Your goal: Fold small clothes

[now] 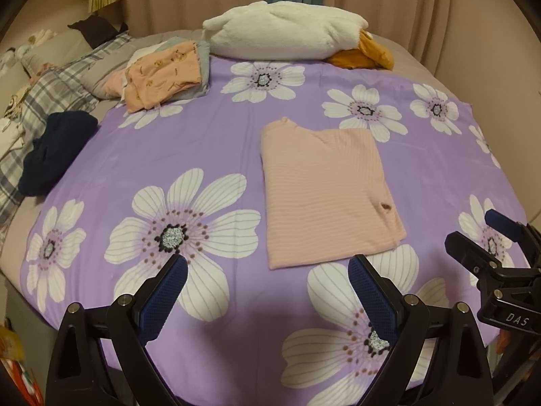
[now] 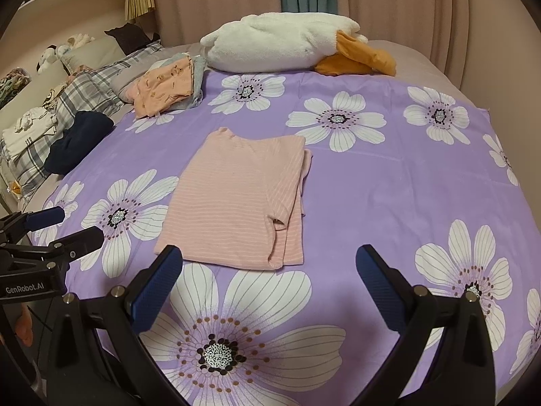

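Folded pink shirt flat on purple flowered sheet, both grippers released above, curtains behind.

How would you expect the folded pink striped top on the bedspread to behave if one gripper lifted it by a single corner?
The pink striped top looks thin and soft, so it would probably droop and unfold. Its layers lie loose, so they may slide apart. It is likely light.

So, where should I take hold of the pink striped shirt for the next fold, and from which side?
Grip the near hem of the pink striped shirt, one corner per gripper, coming from the near edge of the bed. The shirt lies flat, sleeves already folded in, with its collar pointing away, so the hem can probably be lifted toward the collar.
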Tool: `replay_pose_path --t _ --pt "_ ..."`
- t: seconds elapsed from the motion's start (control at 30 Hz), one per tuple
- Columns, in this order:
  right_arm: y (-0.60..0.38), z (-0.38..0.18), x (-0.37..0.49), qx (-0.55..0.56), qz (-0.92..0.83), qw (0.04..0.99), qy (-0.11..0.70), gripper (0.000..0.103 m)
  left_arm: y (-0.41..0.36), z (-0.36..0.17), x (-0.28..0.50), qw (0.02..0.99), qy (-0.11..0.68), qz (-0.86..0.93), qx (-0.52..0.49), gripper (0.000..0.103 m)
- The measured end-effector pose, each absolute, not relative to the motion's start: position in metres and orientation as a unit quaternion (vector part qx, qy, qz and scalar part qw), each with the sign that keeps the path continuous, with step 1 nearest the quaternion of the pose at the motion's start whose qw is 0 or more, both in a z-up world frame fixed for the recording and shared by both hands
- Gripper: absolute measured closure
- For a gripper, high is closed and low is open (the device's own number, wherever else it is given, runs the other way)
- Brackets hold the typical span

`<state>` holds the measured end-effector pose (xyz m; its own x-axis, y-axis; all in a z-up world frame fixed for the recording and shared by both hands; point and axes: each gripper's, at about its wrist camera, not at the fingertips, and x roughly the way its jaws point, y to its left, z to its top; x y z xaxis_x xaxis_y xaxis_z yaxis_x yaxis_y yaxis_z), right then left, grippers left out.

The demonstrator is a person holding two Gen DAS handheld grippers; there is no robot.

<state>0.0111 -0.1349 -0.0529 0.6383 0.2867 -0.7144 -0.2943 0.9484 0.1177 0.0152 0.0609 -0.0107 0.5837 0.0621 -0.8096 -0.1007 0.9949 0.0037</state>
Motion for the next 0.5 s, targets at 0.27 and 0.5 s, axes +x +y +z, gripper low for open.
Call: replay_pose_path --t 0.27,0.5 --pt "-0.1333 -0.0548 0.0106 -0.004 0.162 0.904 0.397 0.0 0.0609 -0.011 0.0153 0.89 0.454 0.046 -0.021 0.008" --pt "-0.1328 -0.0553 0.011 -0.003 0.164 0.904 0.395 0.0 0.0607 -0.0122 0.0155 0.89 0.454 0.048 -0.019 0.008"
